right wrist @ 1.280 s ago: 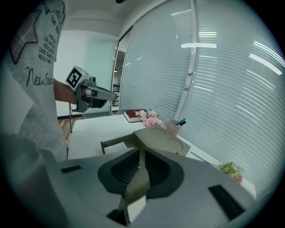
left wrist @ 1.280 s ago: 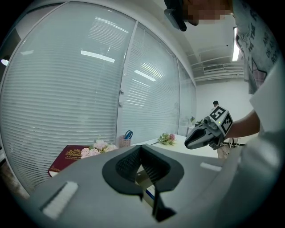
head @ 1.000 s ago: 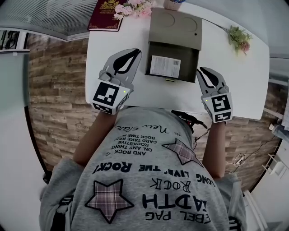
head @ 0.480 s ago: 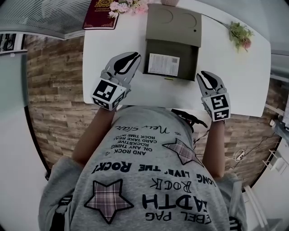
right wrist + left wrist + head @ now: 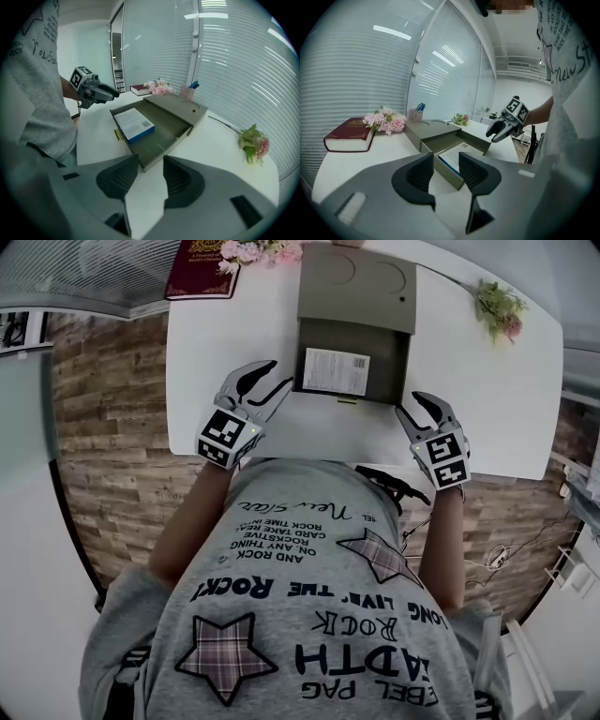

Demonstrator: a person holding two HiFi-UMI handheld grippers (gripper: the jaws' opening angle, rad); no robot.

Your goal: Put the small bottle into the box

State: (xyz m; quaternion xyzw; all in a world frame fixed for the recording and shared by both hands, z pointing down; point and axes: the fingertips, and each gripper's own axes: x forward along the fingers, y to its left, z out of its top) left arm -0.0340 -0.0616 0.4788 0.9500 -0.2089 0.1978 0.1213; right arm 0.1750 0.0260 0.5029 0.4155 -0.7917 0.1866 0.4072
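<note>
A dark red book (image 5: 202,268) lies at the far left corner of the white tabletop (image 5: 497,418). A bunch of pink flowers (image 5: 255,251) lies just beside its right end.

Nearer the person, the left tongs (image 5: 279,376) are over the near left part of the tabletop and point toward the box's front left corner. Their jaws have just been opening and stand apart, with nothing gripped. In the left gripper view only bare tabletop and the box's near corner show through the gap.

The box (image 5: 389,371) sits in the middle of the tabletop. It is olive-grey and open, with its lid folded back flat toward the far edge. A flat packet (image 5: 336,371) with a white printed top and blue sides lies inside, against the left wall. Behind the lid stands a pen cup (image 5: 188,91). Where the small bottle is, no view lets me tell.

The right tongs (image 5: 410,404) are just off the box's front right corner and tilt down toward the tabletop. Their jaws have also just been opening and stand apart, holding nothing. The right gripper view shows the box's near corner and white tabletop between them.

At the far right a green sprig (image 5: 497,310) with pink blooms lies on the tabletop, well apart from the box.

The person's grey printed shirt (image 5: 309,606) fills the lower half of the head view, with wooden floor (image 5: 103,427) on either side.
</note>
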